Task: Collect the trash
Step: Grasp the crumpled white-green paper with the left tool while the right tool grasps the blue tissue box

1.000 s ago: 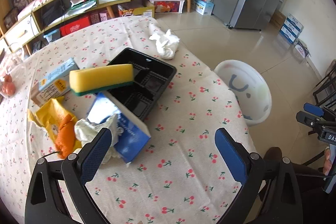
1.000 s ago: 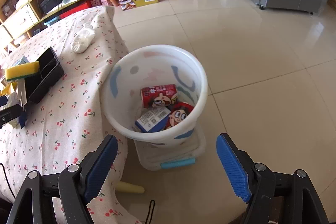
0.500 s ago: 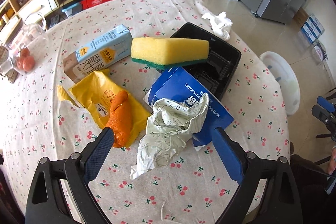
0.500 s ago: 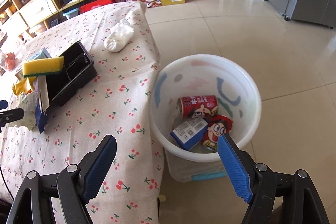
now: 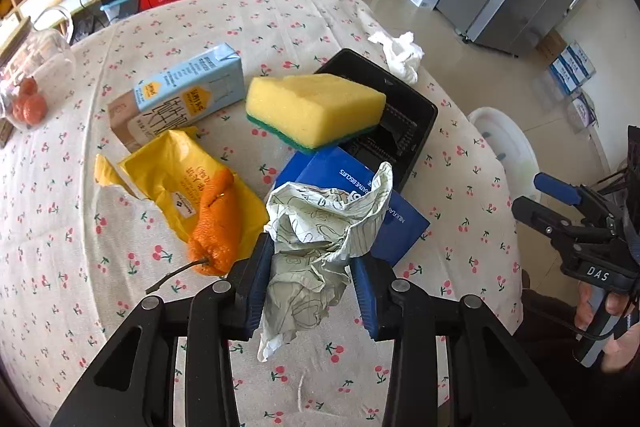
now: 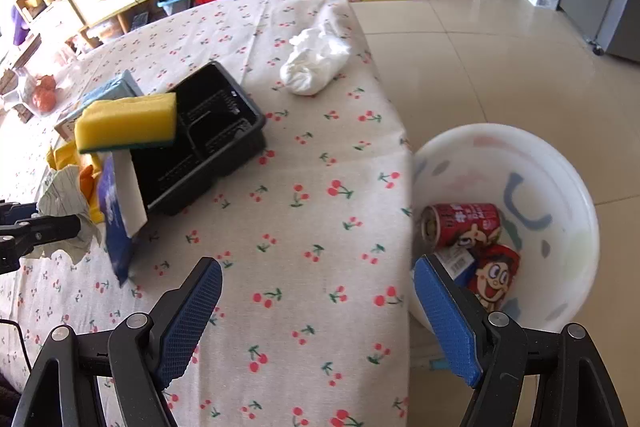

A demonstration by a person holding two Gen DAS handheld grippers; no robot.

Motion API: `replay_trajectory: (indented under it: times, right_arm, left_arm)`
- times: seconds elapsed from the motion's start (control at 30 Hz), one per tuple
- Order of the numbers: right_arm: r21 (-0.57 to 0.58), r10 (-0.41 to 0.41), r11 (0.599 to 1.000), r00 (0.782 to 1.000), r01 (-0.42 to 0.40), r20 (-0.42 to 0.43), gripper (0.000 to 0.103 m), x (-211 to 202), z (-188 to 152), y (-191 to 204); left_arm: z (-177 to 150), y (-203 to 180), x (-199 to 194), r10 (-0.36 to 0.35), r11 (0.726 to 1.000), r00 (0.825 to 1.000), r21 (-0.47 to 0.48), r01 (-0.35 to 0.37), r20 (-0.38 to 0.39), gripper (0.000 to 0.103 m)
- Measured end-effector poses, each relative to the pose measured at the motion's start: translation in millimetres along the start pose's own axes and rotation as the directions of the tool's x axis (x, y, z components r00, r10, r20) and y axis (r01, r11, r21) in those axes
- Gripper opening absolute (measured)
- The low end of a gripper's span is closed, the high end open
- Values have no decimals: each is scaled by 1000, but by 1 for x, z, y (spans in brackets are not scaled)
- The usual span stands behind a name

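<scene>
Crumpled pale printed paper [image 5: 316, 247] pinched in left gripper [image 5: 310, 277]; right gripper [image 6: 318, 319] wide, empty.

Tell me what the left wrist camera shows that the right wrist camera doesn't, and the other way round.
Only the left wrist view shows the left gripper closed on the crumpled paper, and the orange peel in full.

Only the right wrist view shows inside the white bin, where a red can lies, and the right gripper open over the table edge.

Both show the yellow sponge, black tray, blue box and white tissue.
</scene>
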State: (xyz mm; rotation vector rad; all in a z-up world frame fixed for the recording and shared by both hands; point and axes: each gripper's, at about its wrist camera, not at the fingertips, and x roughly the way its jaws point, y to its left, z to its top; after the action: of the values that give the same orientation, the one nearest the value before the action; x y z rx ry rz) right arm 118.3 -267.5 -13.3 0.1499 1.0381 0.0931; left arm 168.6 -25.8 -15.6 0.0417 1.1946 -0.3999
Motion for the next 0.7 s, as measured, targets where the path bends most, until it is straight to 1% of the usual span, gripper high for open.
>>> replay_trajectory:
  times: [0.13,0.3,0.43,0.7]
  right_arm:
    - [-66,31,997,999,-32,-9,83,11,4,28]
    - [-137,63,988,998,-66,-23,83,22,8,61]
    - [-160,108,981,994,-112,-34,83,32,12,85]
    - [-185,111,975,991,-122,-71,81,61,15,116]
  left_arm:
    - [-11,14,-15,-2,999,1000,-42,2,22,40]
    - [-24,29,-26,32,998,999,-60,-29,40,40]
    - [-32,44,-29,54,995,998,-84,-50,42,40]
    - [-42,61,-29,65,993,998,-104,-62,25,40]
